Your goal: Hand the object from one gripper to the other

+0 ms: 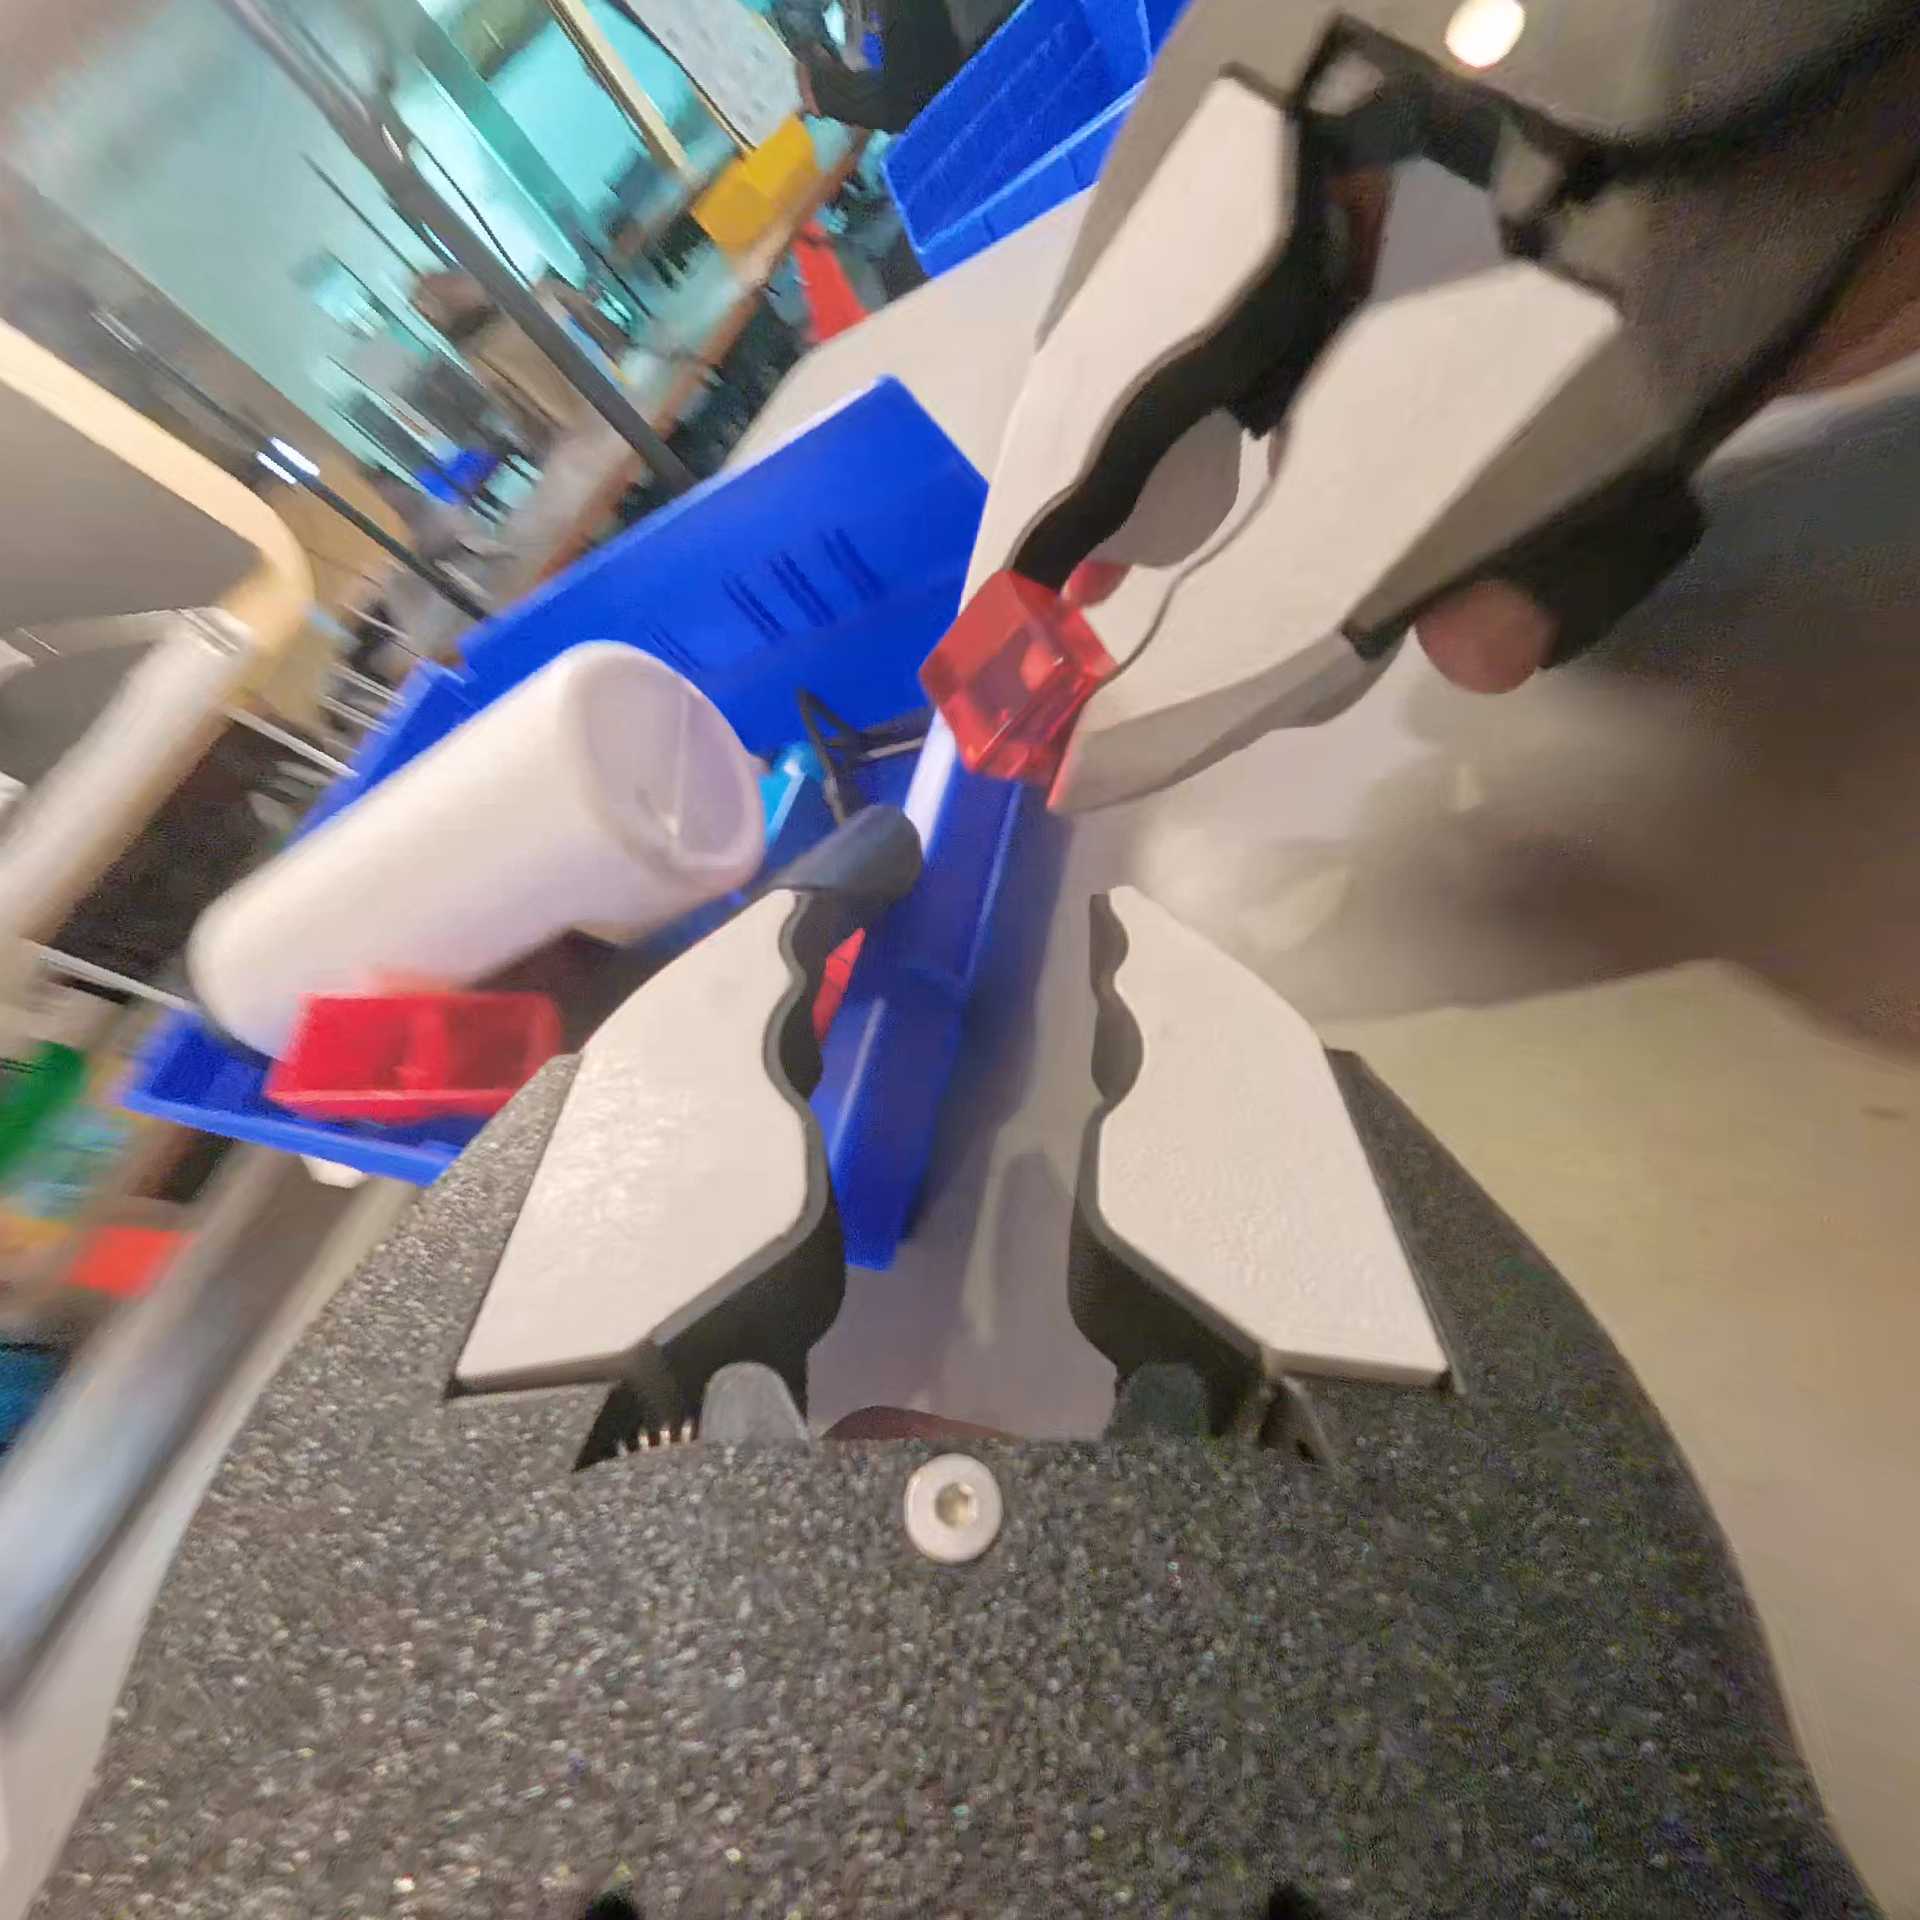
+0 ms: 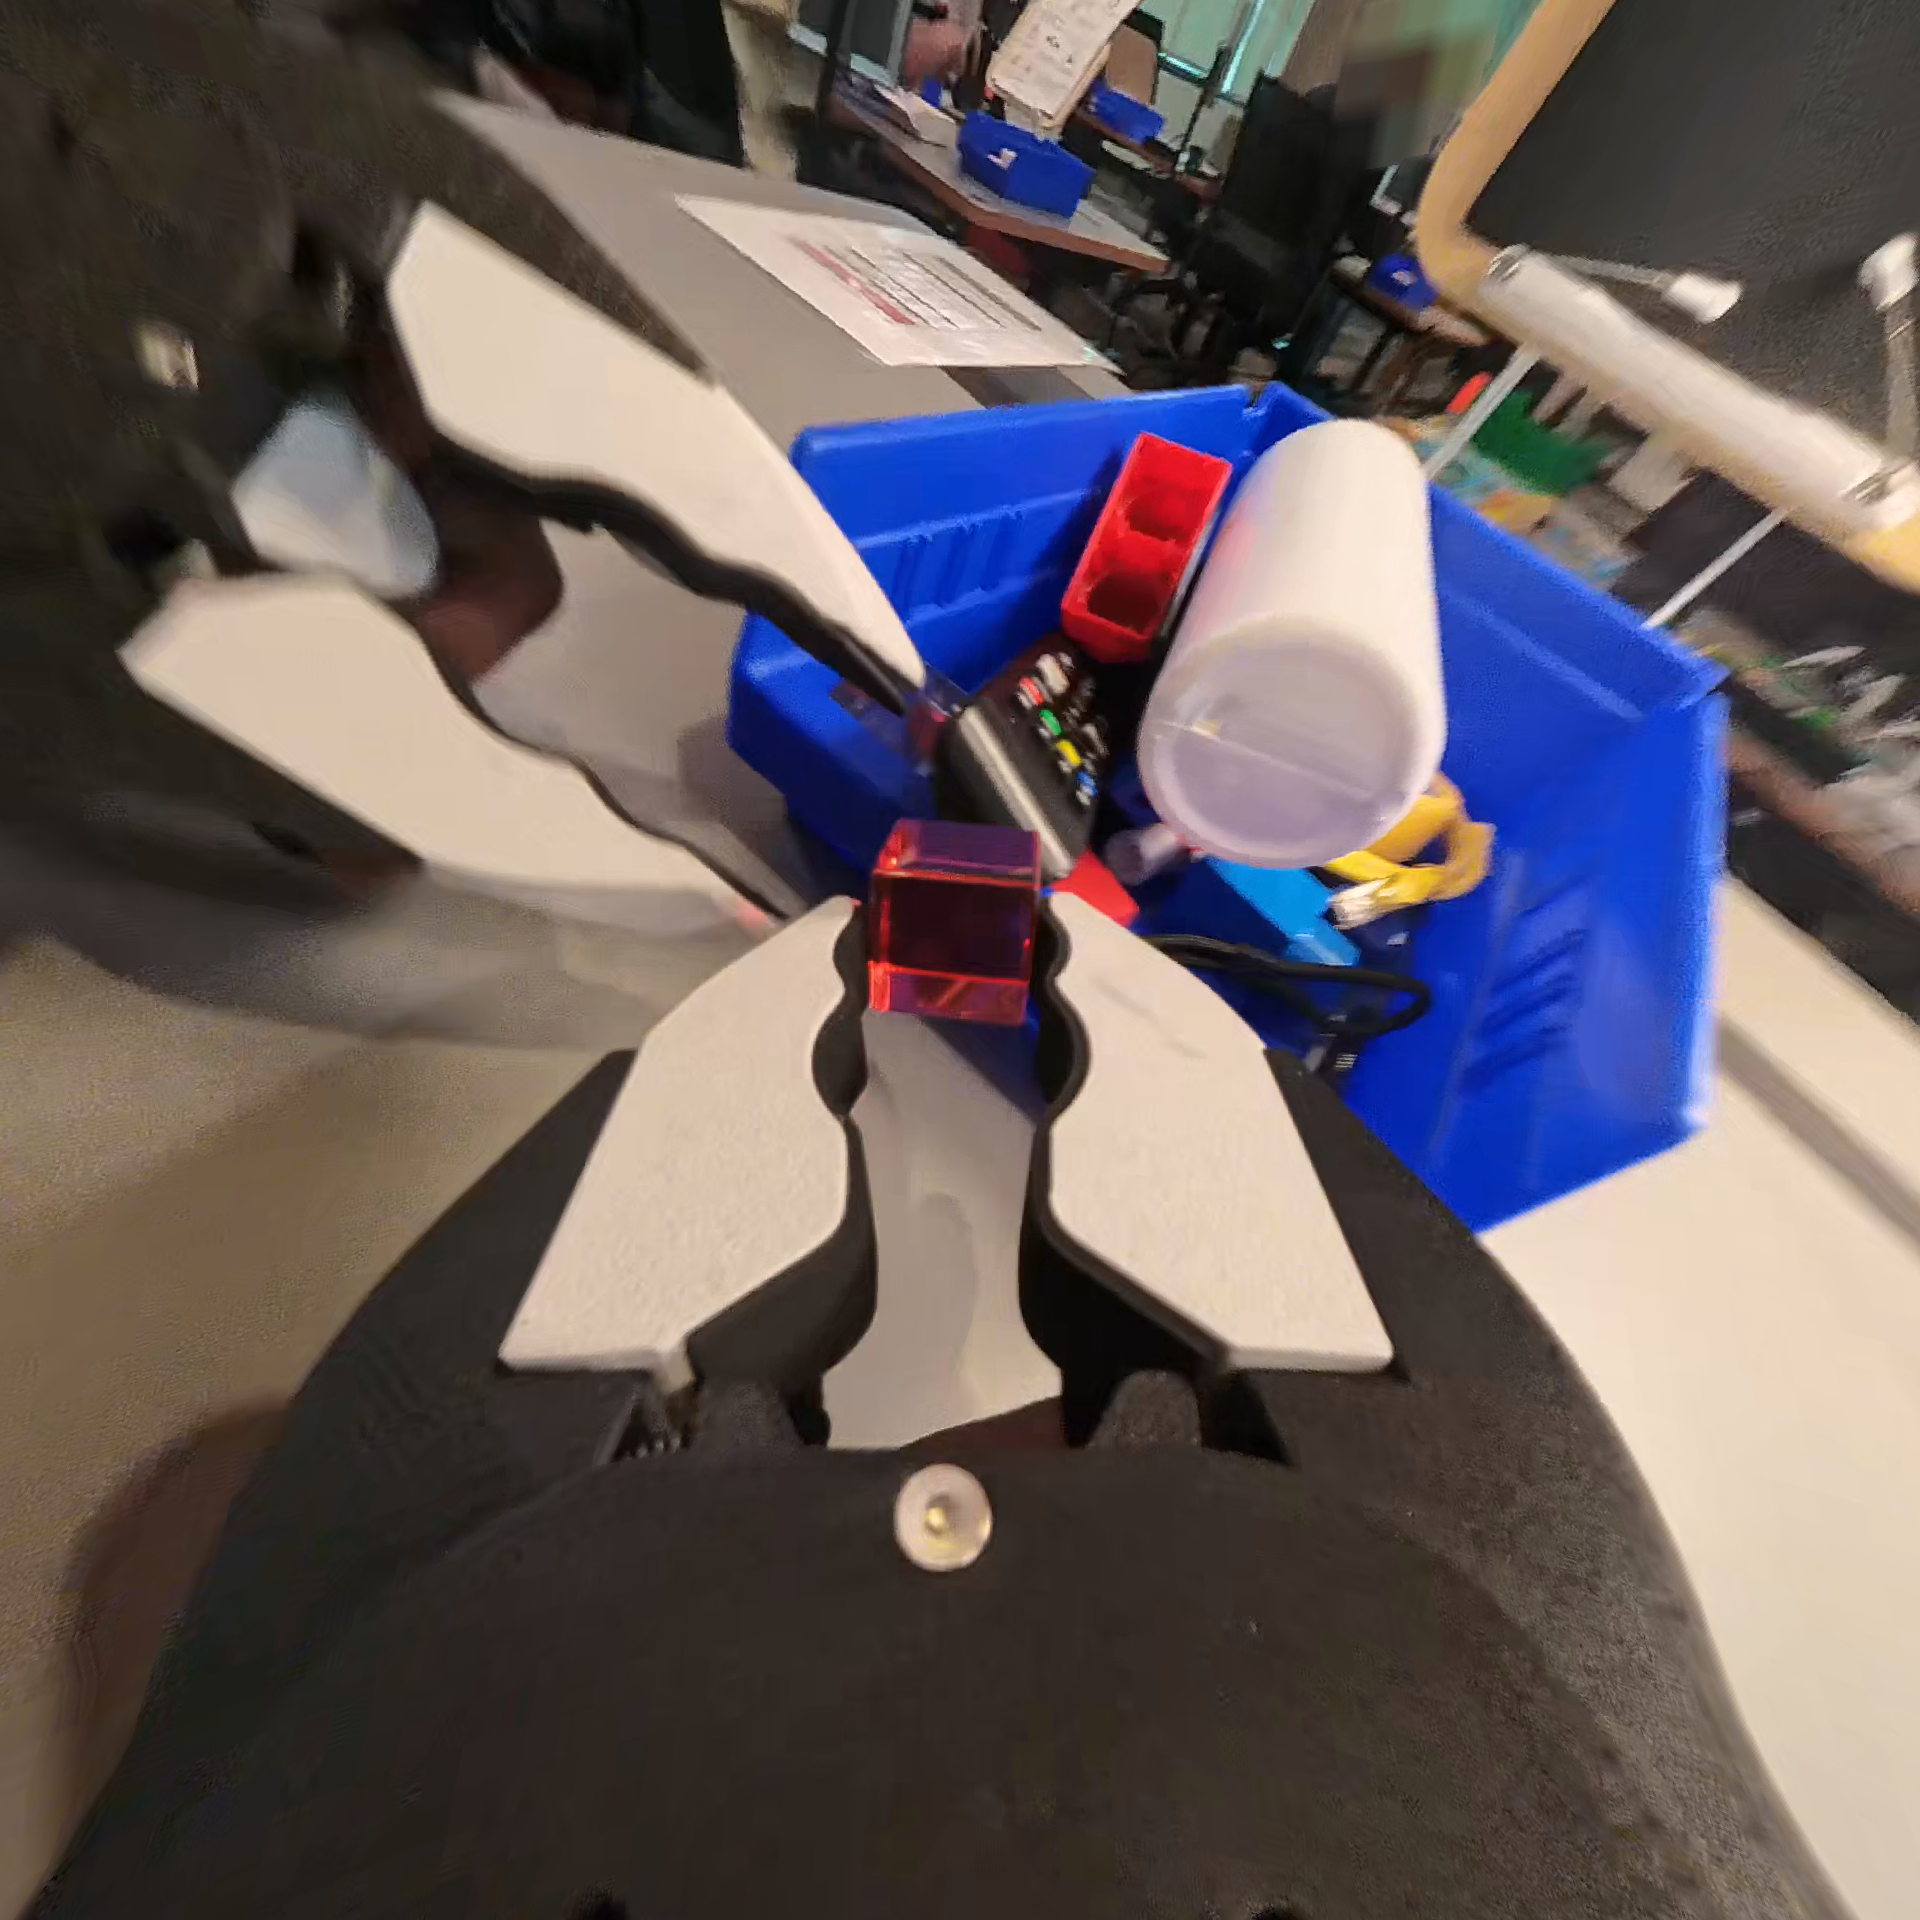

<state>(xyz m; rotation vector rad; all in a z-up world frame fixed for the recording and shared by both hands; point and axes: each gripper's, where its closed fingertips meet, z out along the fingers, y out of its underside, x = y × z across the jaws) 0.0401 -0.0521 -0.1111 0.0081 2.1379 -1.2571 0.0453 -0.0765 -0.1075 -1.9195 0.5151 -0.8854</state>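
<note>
A clear red cube [image 2: 954,920] is pinched between the fingertips of my right gripper [image 2: 951,914], which is shut on it. In the left wrist view the same cube [image 1: 1013,686] shows at the tip of the right gripper [image 1: 1039,691], which a hand holds at the upper right. My left gripper [image 1: 951,899] is open and empty, a short way below the cube and apart from it. In the right wrist view the left gripper [image 2: 852,790] comes in from the upper left with its jaws spread, its tips just left of the cube.
A blue bin [image 2: 1558,935] stands on the pale table behind the grippers. It holds a white cylinder [image 2: 1299,675], a red box [image 2: 1143,540], a black remote [image 2: 1039,738] and a yellow cable [image 2: 1423,842]. A paper sheet [image 2: 904,281] lies farther back.
</note>
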